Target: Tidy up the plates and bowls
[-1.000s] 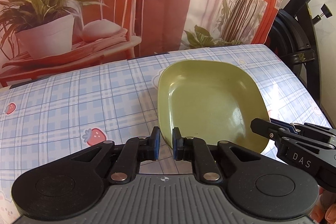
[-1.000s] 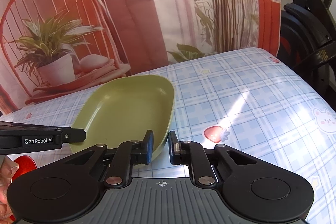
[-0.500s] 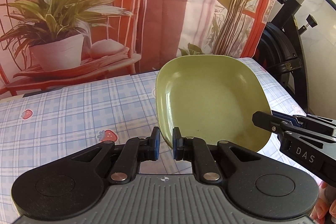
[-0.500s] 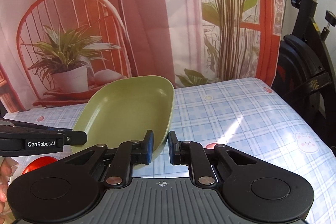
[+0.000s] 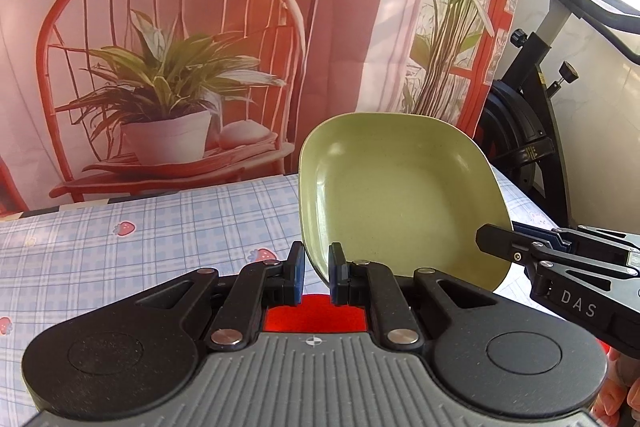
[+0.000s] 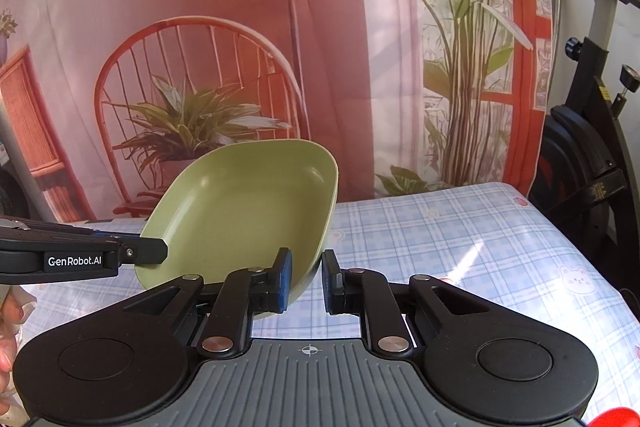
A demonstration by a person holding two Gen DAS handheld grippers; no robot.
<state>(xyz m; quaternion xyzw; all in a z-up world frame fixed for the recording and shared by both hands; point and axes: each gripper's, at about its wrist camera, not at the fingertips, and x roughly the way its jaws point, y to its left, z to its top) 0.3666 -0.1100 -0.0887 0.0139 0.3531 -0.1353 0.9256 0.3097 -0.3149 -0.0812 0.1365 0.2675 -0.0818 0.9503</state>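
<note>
A green square plate (image 5: 400, 195) is held up in the air above the table, tilted with its far edge raised. My left gripper (image 5: 317, 277) is shut on its near left rim. My right gripper (image 6: 306, 281) is shut on its near right rim; the plate also shows in the right wrist view (image 6: 244, 211). Each gripper appears in the other's view: the right one (image 5: 560, 267) at the plate's right edge, the left one (image 6: 80, 255) at its left edge. A red object (image 5: 316, 319) shows below the left fingers, mostly hidden.
The table (image 6: 460, 251) has a blue checked cloth with strawberry and bear prints. A printed backdrop (image 5: 180, 47) with chair, plant and lamp hangs behind it. A black exercise bike (image 6: 592, 167) stands at the right. A red thing (image 6: 612, 419) peeks in at bottom right.
Both grippers have lifted the green plate off the table and raised it higher, tilting its far edge up. The red object has come into view under the left gripper.
</note>
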